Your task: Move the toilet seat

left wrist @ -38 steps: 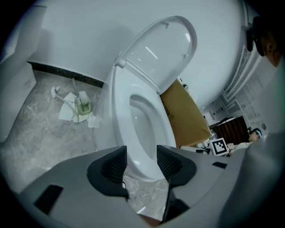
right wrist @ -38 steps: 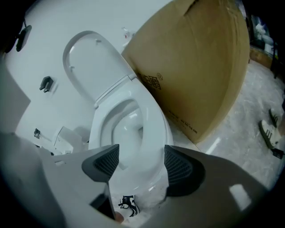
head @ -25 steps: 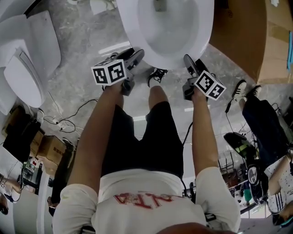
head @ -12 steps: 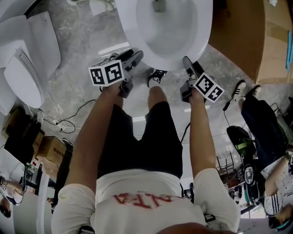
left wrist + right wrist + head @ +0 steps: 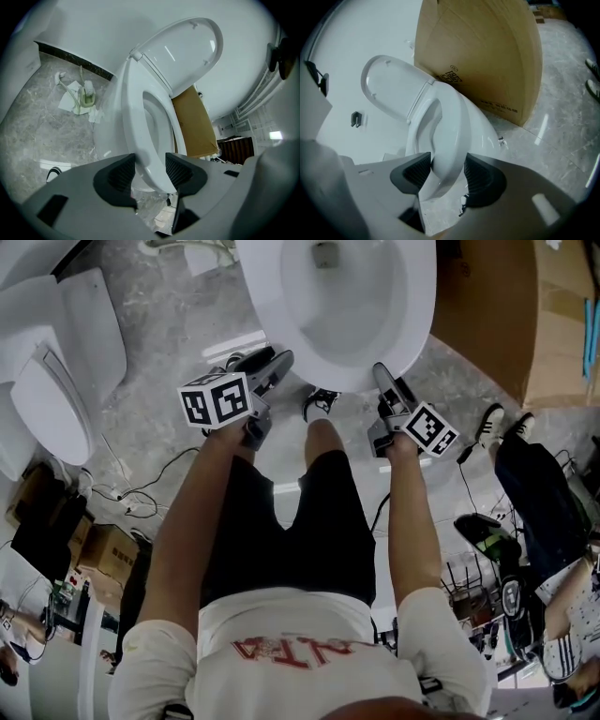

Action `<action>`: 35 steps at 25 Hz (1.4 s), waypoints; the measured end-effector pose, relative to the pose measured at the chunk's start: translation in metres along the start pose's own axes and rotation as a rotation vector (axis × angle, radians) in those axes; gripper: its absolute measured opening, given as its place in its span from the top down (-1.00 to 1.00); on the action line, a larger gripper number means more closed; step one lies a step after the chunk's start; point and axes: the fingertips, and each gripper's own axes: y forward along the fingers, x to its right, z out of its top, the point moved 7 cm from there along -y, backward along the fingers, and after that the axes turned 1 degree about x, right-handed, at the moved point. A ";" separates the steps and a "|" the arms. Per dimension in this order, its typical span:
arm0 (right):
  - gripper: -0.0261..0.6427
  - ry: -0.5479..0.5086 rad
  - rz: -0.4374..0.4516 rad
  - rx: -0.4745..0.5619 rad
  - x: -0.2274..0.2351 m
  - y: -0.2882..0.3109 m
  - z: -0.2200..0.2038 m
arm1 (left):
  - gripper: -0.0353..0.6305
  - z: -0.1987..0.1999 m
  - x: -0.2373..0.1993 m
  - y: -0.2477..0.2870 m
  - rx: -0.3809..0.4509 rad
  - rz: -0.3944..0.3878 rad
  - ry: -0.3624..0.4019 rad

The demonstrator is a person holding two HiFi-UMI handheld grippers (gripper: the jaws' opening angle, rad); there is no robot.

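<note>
A white toilet stands at the top of the head view, its toilet seat [image 5: 272,315] ringing the bowl. The seat's front rim [image 5: 136,122] runs between my left gripper's [image 5: 150,171] pads, which press on it from both sides. My right gripper [image 5: 446,172] has just been closing and its pads now press on the seat's rim [image 5: 450,131] on the other side. The lid [image 5: 187,51] stands upright behind the seat. From the head view, the left gripper [image 5: 277,357] and right gripper [image 5: 382,371] flank the bowl's front.
A second white toilet [image 5: 47,381] lies at the left. A large cardboard box [image 5: 487,315] stands right beside the bowl. Cables [image 5: 131,488] trail on the marble floor. My own shoe [image 5: 319,401] is under the bowl's front; another person's shoes [image 5: 487,423] are at the right.
The right gripper has rolled, its marker cube turning, and its jaws have come in on the seat. The left gripper has shifted slightly, its cube drifting left.
</note>
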 end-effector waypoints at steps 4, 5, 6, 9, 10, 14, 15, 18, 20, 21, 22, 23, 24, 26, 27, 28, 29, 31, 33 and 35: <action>0.33 -0.007 0.077 0.035 -0.014 -0.014 0.006 | 0.28 0.002 0.009 -0.010 0.044 -0.025 0.006; 0.33 -0.020 0.101 0.041 -0.020 -0.017 0.008 | 0.28 0.004 0.011 -0.014 0.053 -0.038 0.003; 0.33 -0.030 0.117 0.046 -0.025 -0.020 0.010 | 0.28 0.005 0.015 -0.017 0.062 -0.054 0.003; 0.35 -0.041 0.147 0.065 -0.037 -0.032 0.016 | 0.28 0.010 0.026 -0.028 0.077 -0.093 0.020; 0.35 -0.045 0.154 0.071 -0.041 -0.036 0.018 | 0.28 0.011 0.028 -0.031 0.078 -0.099 0.029; 0.35 -0.071 0.191 0.090 -0.061 -0.052 0.026 | 0.28 0.018 0.040 -0.049 0.076 -0.138 0.034; 0.35 -0.077 0.205 0.096 -0.067 -0.056 0.028 | 0.28 0.019 0.045 -0.053 0.073 -0.157 0.031; 0.35 -0.085 0.248 0.123 -0.087 -0.067 0.038 | 0.28 0.018 0.066 -0.062 0.064 -0.226 0.027; 0.35 -0.080 0.268 0.139 -0.098 -0.073 0.044 | 0.28 0.016 0.080 -0.067 0.076 -0.254 0.020; 0.34 -0.078 0.274 0.145 -0.102 -0.074 0.046 | 0.28 0.015 0.084 -0.069 0.086 -0.261 0.012; 0.34 -0.076 0.278 0.148 -0.106 -0.075 0.048 | 0.28 0.016 0.087 -0.071 0.095 -0.269 0.000; 0.34 -0.075 0.281 0.151 -0.109 -0.076 0.050 | 0.28 0.016 0.088 -0.072 0.100 -0.276 -0.012; 0.34 -0.075 0.284 0.153 -0.113 -0.077 0.052 | 0.28 0.016 0.090 -0.073 0.102 -0.280 -0.020; 0.34 -0.078 0.291 0.153 -0.120 -0.079 0.056 | 0.28 0.017 0.094 -0.076 0.109 -0.282 -0.029; 0.33 -0.080 0.296 0.154 -0.124 -0.080 0.058 | 0.28 0.019 0.096 -0.078 0.115 -0.285 -0.035; 0.33 -0.081 0.303 0.156 -0.128 -0.081 0.060 | 0.28 0.020 0.098 -0.080 0.122 -0.290 -0.041; 0.33 -0.081 0.311 0.160 -0.132 -0.082 0.063 | 0.28 0.022 0.100 -0.081 0.124 -0.295 -0.045; 0.33 -0.075 0.326 0.173 -0.138 -0.085 0.068 | 0.28 0.024 0.106 -0.082 0.117 -0.306 -0.043; 0.33 -0.066 0.340 0.184 -0.145 -0.088 0.073 | 0.28 0.024 0.115 -0.082 0.103 -0.334 -0.045; 0.32 -0.061 0.349 0.190 -0.151 -0.089 0.076 | 0.28 0.025 0.126 -0.082 0.100 -0.370 -0.060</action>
